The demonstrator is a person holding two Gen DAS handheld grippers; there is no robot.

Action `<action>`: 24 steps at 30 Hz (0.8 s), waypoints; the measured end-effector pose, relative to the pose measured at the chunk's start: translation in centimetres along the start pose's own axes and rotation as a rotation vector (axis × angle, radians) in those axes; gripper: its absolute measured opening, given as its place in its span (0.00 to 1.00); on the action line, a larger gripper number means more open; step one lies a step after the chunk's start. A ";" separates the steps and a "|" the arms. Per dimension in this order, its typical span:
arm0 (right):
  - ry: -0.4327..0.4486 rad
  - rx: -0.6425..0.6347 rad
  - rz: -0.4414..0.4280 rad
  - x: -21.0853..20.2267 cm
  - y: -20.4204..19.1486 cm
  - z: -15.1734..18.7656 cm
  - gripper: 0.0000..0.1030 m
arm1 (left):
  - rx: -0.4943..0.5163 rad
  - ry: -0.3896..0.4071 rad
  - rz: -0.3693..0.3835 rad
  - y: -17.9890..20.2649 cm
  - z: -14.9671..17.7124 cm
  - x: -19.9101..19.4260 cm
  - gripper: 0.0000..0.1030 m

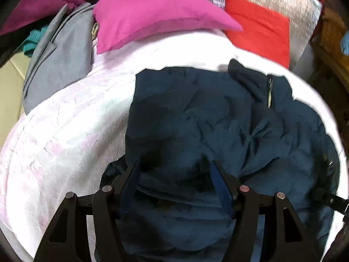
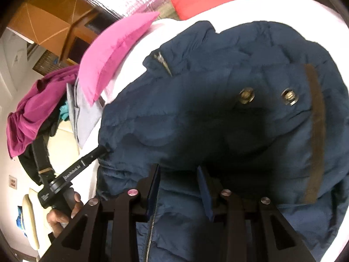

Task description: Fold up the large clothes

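Navy puffer jacket (image 1: 218, 120) lies crumpled on the white blanket (image 1: 65, 131), filling most of both views. Its zipper pull (image 1: 270, 93) sits near the collar end, far from me in the left wrist view. In the right wrist view I see two metal snaps (image 2: 246, 95) side by side & a brown strip (image 2: 314, 131) running down the jacket just right of them.

My left gripper (image 1: 174, 166) is over the near part of the jacket, fingers spread wide w/ padded fabric bunched between them, not pinched. My right gripper (image 2: 177, 168) is also parted, hovering over the jacket next to the front zip, nothing gripped.

Beyond the jacket: pink pillow (image 1: 152, 15) at the blanket's far edge, red cushion (image 1: 261, 26) to its right, grey garment (image 1: 61, 65) to its left, magenta cloth (image 2: 32, 113) heaped further off.
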State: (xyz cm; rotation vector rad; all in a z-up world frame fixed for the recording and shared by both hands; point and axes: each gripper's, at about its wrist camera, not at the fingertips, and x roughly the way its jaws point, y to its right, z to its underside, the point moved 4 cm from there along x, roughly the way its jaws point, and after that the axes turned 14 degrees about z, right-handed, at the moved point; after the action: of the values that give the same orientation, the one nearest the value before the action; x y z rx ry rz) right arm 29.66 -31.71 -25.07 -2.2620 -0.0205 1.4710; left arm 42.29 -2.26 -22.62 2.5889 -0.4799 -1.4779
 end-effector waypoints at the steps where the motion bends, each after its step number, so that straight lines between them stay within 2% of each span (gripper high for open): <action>1: -0.008 -0.002 0.009 0.4 0.0 0.1 0.38 | 0.013 -0.035 -0.022 0.0 0.4 0.8 0.66; 5: -0.019 0.013 0.000 0.1 0.2 0.1 0.38 | 0.047 -0.055 -0.044 0.2 0.5 1.1 0.67; 11: 0.032 0.006 0.005 -3.0 0.9 -0.1 0.38 | 0.070 -0.031 -0.043 0.4 0.3 0.5 0.67; 16: 0.036 0.007 0.078 -4.5 2.5 0.3 0.38 | 0.104 -0.021 -0.067 0.6 0.6 0.2 0.67; 22: -0.038 0.035 0.113 -2.4 4.5 0.7 0.38 | 0.134 -0.017 -0.091 0.7 1.0 0.8 0.67; 24: -0.036 0.022 0.114 -1.7 4.6 0.7 0.38 | 0.143 -0.016 -0.100 0.9 1.1 0.8 0.68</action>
State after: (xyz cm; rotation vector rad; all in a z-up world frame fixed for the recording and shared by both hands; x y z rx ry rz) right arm 27.28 -36.03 -25.55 -2.2520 0.1147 1.5626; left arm 41.57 -3.27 -23.60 2.7508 -0.4814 -1.5496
